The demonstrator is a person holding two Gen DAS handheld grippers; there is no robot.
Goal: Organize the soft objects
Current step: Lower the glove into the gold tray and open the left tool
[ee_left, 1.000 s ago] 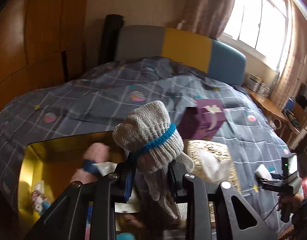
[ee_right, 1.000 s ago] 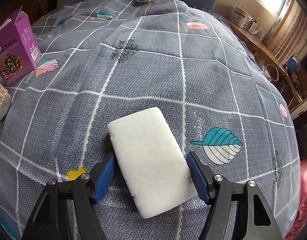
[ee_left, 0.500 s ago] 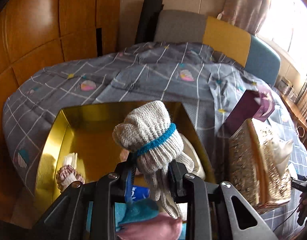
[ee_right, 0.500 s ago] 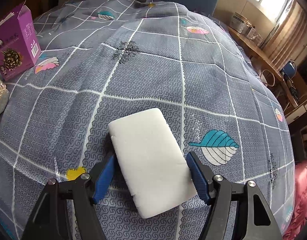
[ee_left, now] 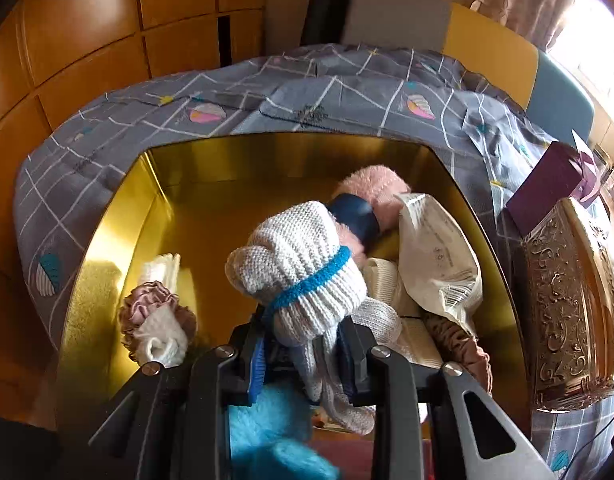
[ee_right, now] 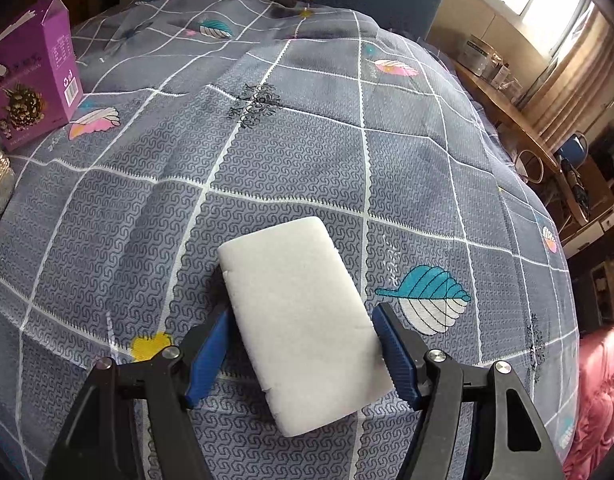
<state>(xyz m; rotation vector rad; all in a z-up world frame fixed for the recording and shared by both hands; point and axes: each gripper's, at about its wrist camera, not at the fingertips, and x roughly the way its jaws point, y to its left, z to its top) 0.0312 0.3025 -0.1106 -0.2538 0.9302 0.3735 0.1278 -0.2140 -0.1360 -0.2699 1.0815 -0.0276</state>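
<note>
Blue-padded, my left gripper [ee_left: 303, 354] is clamped tight on a rolled white knitted sock with a turquoise band [ee_left: 297, 270], its loose cuff trailing down between the jaws. I hold the roll over the open gold-lined rectangular box [ee_left: 107, 240] that sits on the grey grid-patterned bedspread [ee_left: 267, 96]. Inside the box, just behind the sock, I see a fluffy pink bundle wrapped with a dark blue band [ee_left: 371, 196], and to its right a crumpled cream plastic packet [ee_left: 439, 256]. On the box's left side lie a mauve satin scrunchie [ee_left: 155, 300] around a small white knit piece, while a fuzzy turquoise item [ee_left: 275, 440] sits at the near edge under my fingers. Right of the box stands an ornate gold embossed tissue holder [ee_left: 567, 308], with a purple cardboard carton [ee_left: 547, 184] beyond it.

My right gripper [ee_right: 303, 344] brackets a white rectangular foam sponge [ee_right: 303, 320] lying flat on the bedspread [ee_right: 307, 140]; the blue pads sit at both long edges of the sponge, but I cannot tell whether they are pressing it. The purple carton [ee_right: 35, 76] stands at the far left.
</note>
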